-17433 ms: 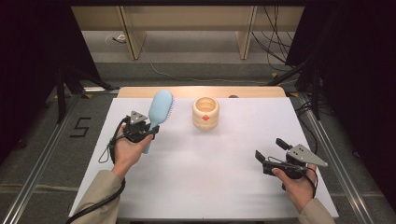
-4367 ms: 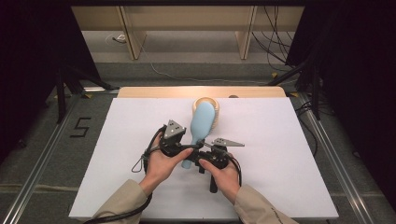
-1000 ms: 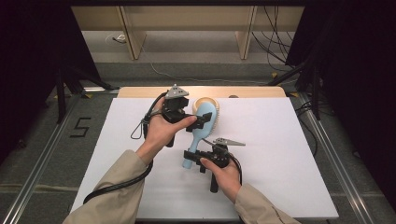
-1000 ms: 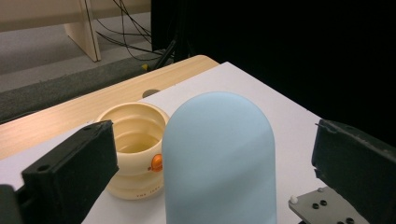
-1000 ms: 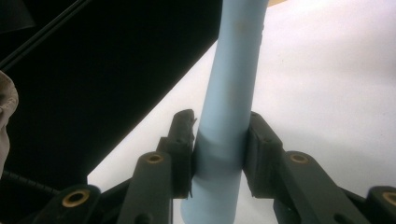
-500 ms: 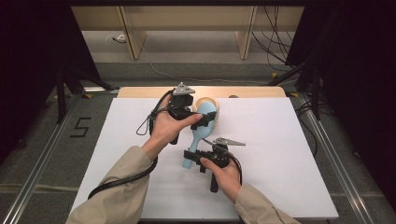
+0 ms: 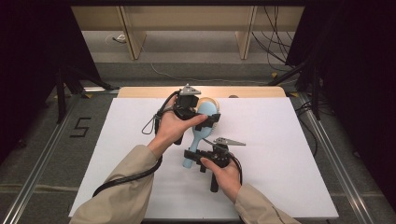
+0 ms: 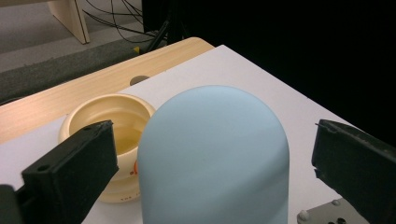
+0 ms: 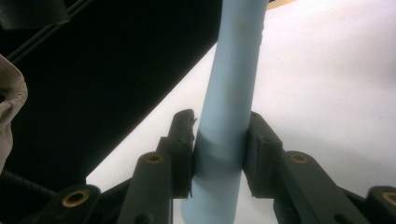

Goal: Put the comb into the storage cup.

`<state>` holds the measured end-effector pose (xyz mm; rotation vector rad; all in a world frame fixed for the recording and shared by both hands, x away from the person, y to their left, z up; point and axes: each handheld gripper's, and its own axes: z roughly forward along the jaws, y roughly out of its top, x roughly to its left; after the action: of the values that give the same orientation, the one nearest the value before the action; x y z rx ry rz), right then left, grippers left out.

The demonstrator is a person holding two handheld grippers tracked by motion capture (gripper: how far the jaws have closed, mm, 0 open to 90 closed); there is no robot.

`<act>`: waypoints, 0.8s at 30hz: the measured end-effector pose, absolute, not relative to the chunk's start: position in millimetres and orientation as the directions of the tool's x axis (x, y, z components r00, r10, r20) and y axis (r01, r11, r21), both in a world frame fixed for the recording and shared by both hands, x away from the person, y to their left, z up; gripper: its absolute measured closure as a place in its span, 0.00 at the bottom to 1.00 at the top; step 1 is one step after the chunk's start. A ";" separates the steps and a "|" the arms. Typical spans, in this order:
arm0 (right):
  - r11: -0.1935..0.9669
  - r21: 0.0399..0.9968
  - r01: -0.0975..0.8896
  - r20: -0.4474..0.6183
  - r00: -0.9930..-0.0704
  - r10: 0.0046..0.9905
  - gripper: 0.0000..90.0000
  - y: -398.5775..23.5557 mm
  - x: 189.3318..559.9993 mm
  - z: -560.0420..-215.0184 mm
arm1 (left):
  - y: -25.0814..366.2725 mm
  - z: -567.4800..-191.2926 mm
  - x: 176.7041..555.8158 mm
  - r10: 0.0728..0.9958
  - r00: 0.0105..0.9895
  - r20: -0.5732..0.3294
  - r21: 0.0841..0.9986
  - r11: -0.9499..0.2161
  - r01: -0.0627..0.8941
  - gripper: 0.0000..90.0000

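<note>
Resting above the white table (image 7: 289, 154) near its middle, the pale blue hairbrush (image 7: 200, 128) lies with its handle pinched between the right gripper (image 7: 198, 156) jaws, which press on both sides of the handle (image 9: 229, 116). That grip probably steadies it while the left gripper (image 7: 210, 120), jaws spread and not touching, straddles the rounded head (image 8: 215, 158). The brush looks smooth and matte. Just beyond the head sits a cream bowl (image 8: 109, 121).
</note>
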<state>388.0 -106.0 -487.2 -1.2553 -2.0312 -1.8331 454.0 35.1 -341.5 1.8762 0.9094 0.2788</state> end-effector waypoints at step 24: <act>-0.083 0.767 0.636 0.590 -0.649 0.481 0.75 -106.1 387.8 -486.0 | 30.7 -354.7 463.4 0.703 0.676 -0.219 0.829 -0.231 0.510 0.01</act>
<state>387.8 -106.1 -486.0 -1.2512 -2.0363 -1.8362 463.4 30.7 -354.7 1.8965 0.9499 0.2451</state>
